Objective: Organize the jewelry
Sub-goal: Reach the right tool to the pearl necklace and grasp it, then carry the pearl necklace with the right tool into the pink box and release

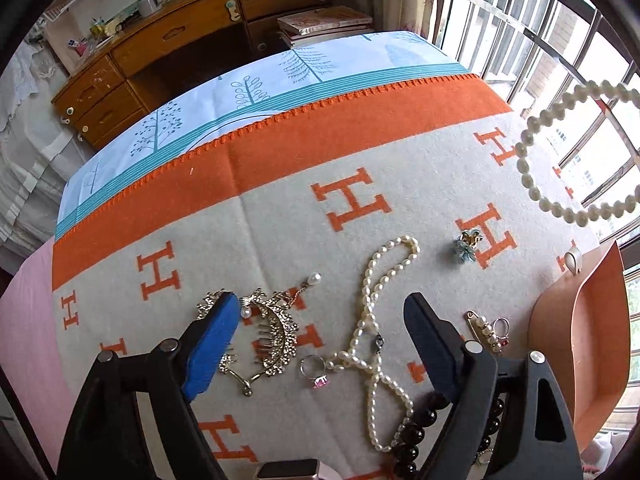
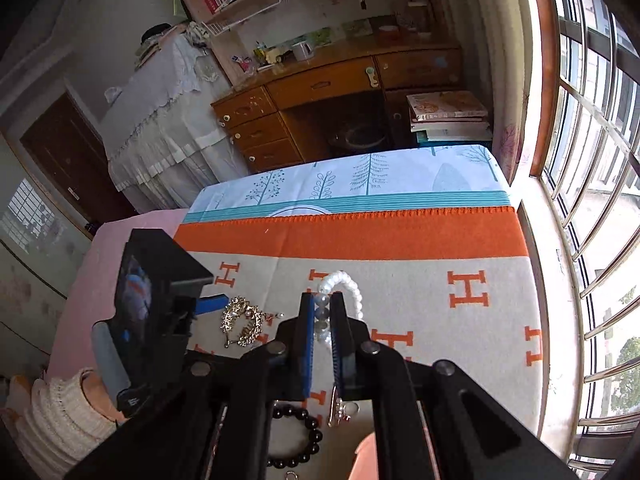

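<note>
My left gripper [image 1: 322,300] hangs open, pointing down over the H-patterned blanket [image 1: 280,220]. Between its blue pads lie a gold tiara comb [image 1: 274,328], a pink-stone ring [image 1: 314,372] and a long pearl necklace [image 1: 372,320]; the left pad overlaps the comb's edge. A white pearl bracelet [image 1: 560,160] dangles in the air at the upper right. In the right wrist view my right gripper [image 2: 323,304] is shut on that pearl bracelet [image 2: 350,290], lifted above the blanket. The left gripper's body [image 2: 160,304] sits beside the gold comb [image 2: 242,320].
A blue flower brooch [image 1: 466,246], a pin brooch with a ring [image 1: 490,330] and a black bead bracelet [image 1: 416,440] lie on the blanket. An orange tray [image 1: 580,340] stands at the right edge. A wooden desk [image 2: 340,92] and barred window [image 2: 592,160] lie beyond.
</note>
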A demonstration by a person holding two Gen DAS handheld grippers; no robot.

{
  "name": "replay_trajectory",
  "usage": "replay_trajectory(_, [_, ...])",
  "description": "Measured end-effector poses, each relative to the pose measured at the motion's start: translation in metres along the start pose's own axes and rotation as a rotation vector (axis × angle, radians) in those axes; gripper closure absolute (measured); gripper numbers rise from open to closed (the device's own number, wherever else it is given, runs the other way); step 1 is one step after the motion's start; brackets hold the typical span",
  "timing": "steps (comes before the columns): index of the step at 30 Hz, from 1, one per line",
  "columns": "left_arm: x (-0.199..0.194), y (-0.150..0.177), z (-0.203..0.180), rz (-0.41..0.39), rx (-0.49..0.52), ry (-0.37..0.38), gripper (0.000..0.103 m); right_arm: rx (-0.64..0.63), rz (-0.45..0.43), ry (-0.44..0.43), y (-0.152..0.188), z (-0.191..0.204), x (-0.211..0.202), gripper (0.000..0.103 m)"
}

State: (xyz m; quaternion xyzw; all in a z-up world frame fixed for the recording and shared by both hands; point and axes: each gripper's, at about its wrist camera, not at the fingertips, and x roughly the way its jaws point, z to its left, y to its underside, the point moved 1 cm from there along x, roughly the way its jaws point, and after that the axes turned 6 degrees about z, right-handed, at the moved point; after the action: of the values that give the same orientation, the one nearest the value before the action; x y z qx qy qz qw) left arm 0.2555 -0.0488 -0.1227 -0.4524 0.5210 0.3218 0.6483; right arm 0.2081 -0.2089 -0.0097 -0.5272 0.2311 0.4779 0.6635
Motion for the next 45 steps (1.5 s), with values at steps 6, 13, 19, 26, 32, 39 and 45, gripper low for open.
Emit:
replay_trajectory(6, [0.021, -0.008, -0.018, 0.072, 0.040, 0.063, 0.055, -0.003, -0.038, -0.003, 0.044, -0.012, -0.049, 0.096])
replay_trajectory(13, [0.038, -0.019, -0.023, 0.114, 0.051, 0.052, 0.062, 0.052, 0.059, 0.045, 0.106, -0.036, -0.037, 0.095])
replay_trajectory(19, [0.040, -0.024, -0.019, 0.119, 0.027, 0.074, 0.079, 0.132, 0.119, 0.033, 0.143, -0.056, -0.020, 0.095])
replay_trajectory(26, [0.031, -0.018, -0.010, 0.095, -0.071, 0.038, 0.100, 0.168, 0.106, 0.059, 0.161, -0.062, -0.017, 0.095])
replay_trajectory(32, [-0.026, -0.005, -0.018, -0.026, -0.070, 0.021, 0.101, 0.191, 0.088, 0.048, 0.172, -0.063, -0.020, 0.090])
replay_trajectory(39, [-0.141, 0.008, -0.039, -0.233, -0.060, 0.058, 0.101, 0.197, 0.029, 0.025, 0.186, -0.059, -0.039, 0.085])
replay_trajectory(45, [-0.251, 0.020, -0.058, -0.447, -0.044, 0.110, 0.100, 0.210, -0.027, 0.008, 0.196, -0.057, -0.057, 0.070])
